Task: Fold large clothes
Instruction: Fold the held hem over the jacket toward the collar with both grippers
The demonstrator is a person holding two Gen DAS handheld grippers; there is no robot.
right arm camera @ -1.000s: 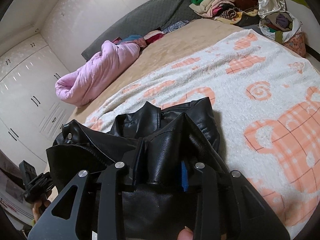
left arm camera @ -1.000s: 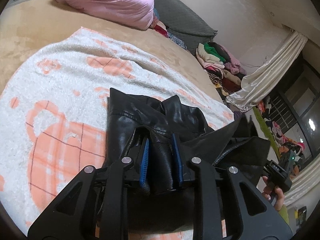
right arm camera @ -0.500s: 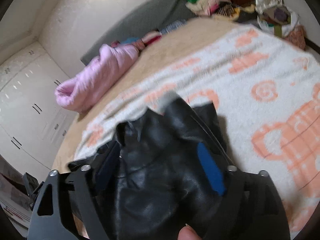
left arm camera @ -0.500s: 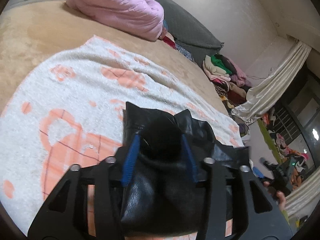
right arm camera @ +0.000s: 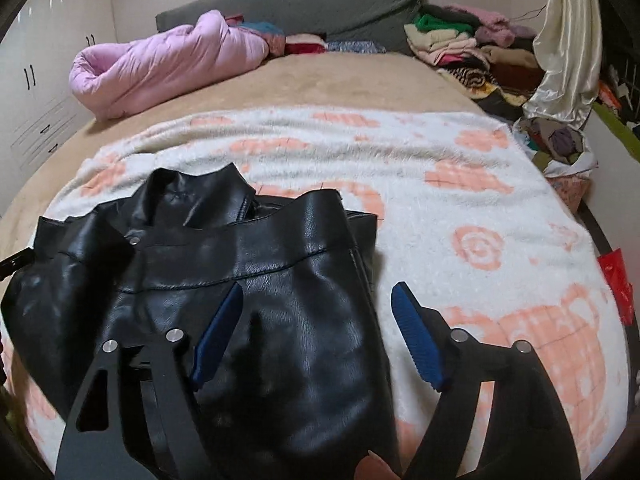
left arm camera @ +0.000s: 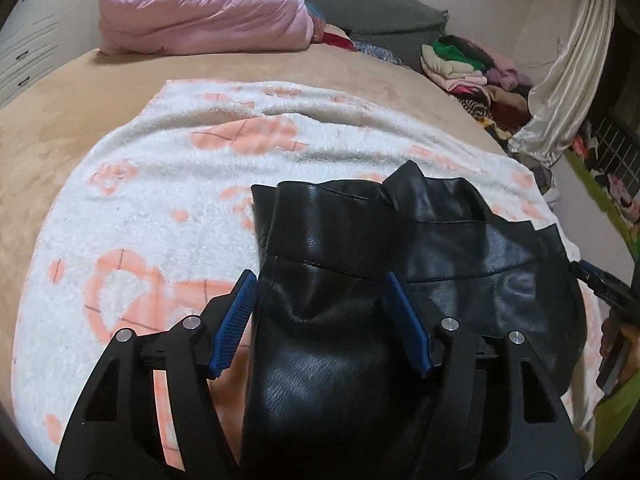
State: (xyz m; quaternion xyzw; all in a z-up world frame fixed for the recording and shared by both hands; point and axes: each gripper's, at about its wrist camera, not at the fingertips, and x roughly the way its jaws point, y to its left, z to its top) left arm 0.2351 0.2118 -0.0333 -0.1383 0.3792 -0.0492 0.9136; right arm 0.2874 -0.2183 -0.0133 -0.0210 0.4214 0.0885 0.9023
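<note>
Left wrist: glossy black leather jacket (left arm camera: 340,300) bunched on fluffy blanket (left arm camera: 160,200).

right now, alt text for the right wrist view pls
A black leather jacket lies folded on a white and orange blanket on a bed, with the right gripper open over its edge. A pink quilt sits behind.

The black leather jacket (left arm camera: 420,264) runs out of the left wrist view at the bottom edge, its lower part hidden behind the left gripper (left arm camera: 320,320); in the right wrist view the same jacket is cut off below and at the left edge; the right gripper (left arm camera: 612,312) shows only as a dark sliver at the left view's right border; the heaped clothes (right arm camera: 460,46) beyond the bed are too small to tell apart.
</note>
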